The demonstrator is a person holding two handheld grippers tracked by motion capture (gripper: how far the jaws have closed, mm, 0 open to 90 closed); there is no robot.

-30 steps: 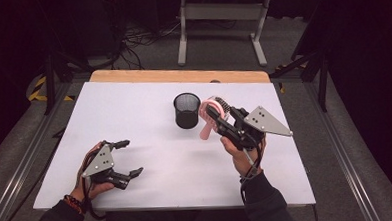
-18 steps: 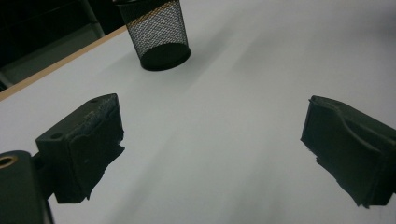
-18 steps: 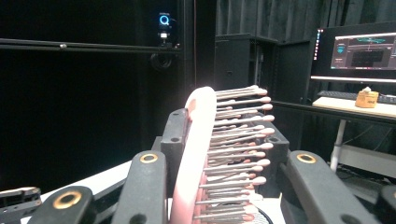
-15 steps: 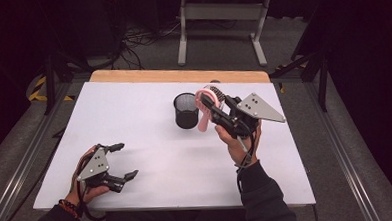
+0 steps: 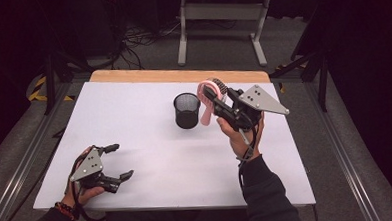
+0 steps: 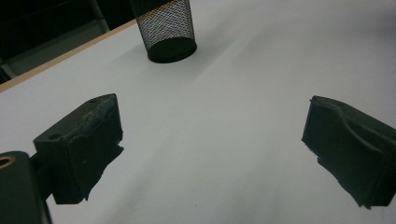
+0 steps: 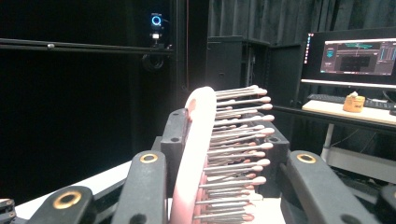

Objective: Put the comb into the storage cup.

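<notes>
A dark room with black curtains surrounded the workspace, and a grey metal stand (image 5: 220, 19) stood on the floor beyond the far edge of the table. In the right gripper view a lit monitor (image 7: 355, 56) sat on a desk at the right. The table (image 5: 134, 108) itself was covered by a white sheet, with a strip of bare wood showing along its far side.

The right gripper (image 5: 212, 96) was held raised above the table, right of centre, its grey three-cornered plate facing up. Its jaws were clamped on a pink hairbrush (image 5: 207, 109); the right gripper view showed the brush head (image 7: 205, 154) pinched between them, bristles pointing to the right of that view. From the high view, the brush's handle hung down just beside the right side of the cup, though whether they touched could not be told.

The left gripper (image 5: 120, 161) rested low at the near left corner of the table, well apart from the cup. Its jaws stood wide with nothing between them, just bare white table in the left gripper view.

A black mesh pen cup (image 5: 187, 110) stood upright near the table's middle, toward the far side.
</notes>
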